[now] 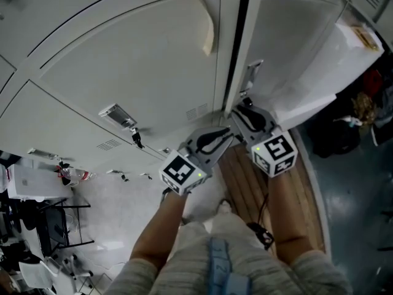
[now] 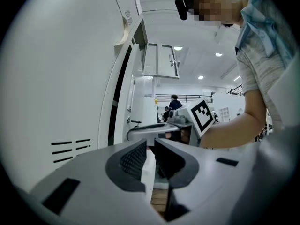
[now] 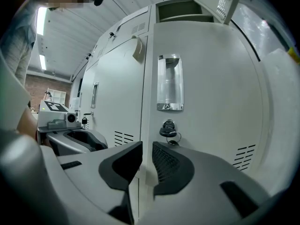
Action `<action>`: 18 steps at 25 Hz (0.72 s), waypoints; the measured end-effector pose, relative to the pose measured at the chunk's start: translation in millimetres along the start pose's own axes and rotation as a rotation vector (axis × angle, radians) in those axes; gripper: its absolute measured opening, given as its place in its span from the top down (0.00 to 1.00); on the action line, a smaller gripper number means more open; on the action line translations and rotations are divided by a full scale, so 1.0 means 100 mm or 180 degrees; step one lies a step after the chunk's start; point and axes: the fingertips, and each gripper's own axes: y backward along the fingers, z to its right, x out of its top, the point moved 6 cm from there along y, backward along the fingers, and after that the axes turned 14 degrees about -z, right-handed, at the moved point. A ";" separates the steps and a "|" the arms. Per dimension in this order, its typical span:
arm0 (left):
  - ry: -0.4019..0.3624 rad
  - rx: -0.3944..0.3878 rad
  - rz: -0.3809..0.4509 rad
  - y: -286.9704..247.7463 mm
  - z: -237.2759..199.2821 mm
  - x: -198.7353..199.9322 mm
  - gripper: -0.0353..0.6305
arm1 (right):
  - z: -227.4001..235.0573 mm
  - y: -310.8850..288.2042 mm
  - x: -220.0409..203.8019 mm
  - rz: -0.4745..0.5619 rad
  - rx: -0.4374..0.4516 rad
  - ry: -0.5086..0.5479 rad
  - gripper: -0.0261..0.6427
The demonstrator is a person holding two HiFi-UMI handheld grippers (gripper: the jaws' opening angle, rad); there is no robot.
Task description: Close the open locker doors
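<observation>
**Left forearm** (image 1: 163,226), **right forearm** (image 1: 288,214): bare, rising from the bottom edge of the head view, close side by side, both reaching up-frame toward the lockers. The hands are hidden behind the marker cubes.

**Slatted wooden surface** (image 1: 245,177): lower centre, under both grippers and partly covered by the arms.

**Left gripper** (image 1: 226,134): frame centre, tips near the foot of the locker front. The jaws are a narrow slit apart. A pale strip shows through the slit, and nothing is visibly clamped.

**Right gripper** (image 1: 242,108): just right of the left one, pointing at the ajar locker door (image 1: 295,48). Whether it touches the door cannot be told. The jaws are a narrow slit apart and empty.

**Ajar locker door:** upper right of the head view, with a dark gap along its left edge. In the right gripper view it fills the centre and bears a chrome handle recess (image 3: 169,83) and a key (image 3: 168,129) in the lock.

**Closed locker doors** (image 1: 123,66): upper left.

**Upper locker** (image 3: 178,9): top of the right gripper view, standing open, its door cut off at the frame edge.

**Persons** (image 2: 174,102): far down the room, too small to make out.
</observation>
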 end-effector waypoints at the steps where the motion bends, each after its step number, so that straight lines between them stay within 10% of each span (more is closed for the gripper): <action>1: 0.0057 0.0023 0.0002 0.02 -0.01 0.00 0.89 | 0.01 -0.02 0.01 0.0018 0.0017 0.0003 0.86; 18: 0.0180 0.0273 -0.0029 0.14 -0.10 -0.08 0.89 | 0.01 -0.28 0.09 0.0112 0.0197 0.0060 0.86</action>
